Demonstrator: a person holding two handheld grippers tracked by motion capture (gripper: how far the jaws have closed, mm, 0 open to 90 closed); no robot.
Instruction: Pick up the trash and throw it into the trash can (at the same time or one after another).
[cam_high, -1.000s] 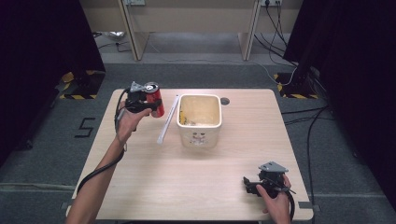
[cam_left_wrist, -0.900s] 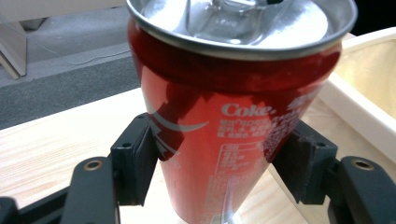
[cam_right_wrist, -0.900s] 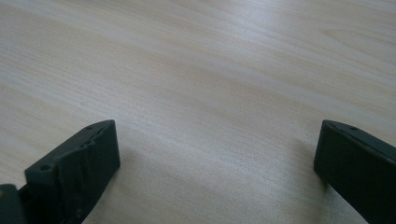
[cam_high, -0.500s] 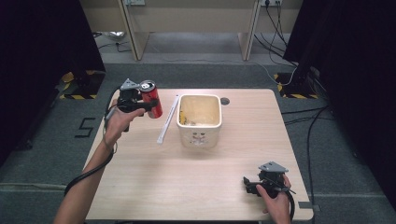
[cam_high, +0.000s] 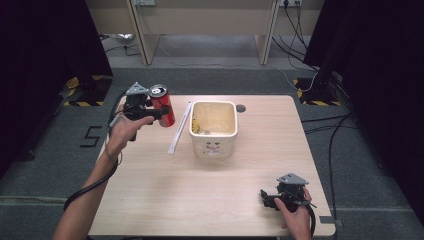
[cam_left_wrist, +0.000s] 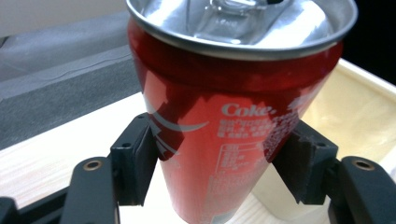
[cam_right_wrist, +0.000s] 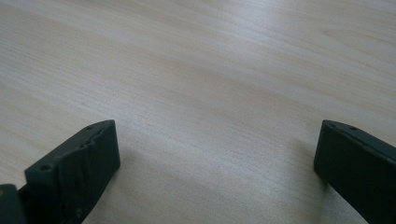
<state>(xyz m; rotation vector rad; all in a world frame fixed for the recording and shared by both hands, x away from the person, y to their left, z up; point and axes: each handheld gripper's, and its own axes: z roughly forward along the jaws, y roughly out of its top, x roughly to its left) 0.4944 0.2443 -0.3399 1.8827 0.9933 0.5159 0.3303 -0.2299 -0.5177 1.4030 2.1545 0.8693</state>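
High view: a pale wooden table (cam_high: 210, 200) stands on grey carpet, dark curtains at both sides and a desk frame beyond. Above its far left corner, the left gripper (cam_high: 150, 114) clamps a red cola can (cam_high: 162, 105), nearly upright, top uppermost and tipped slightly away from the cream tub (cam_high: 213, 127), beside a white strip (cam_high: 180, 127). The right gripper (cam_high: 270, 196) rests near the front edge, jaws spread with nothing between them.

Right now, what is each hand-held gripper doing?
Left hand-held gripper: closed on the red cola can, held above the table.
Right hand-held gripper: open, nothing between its jaws.
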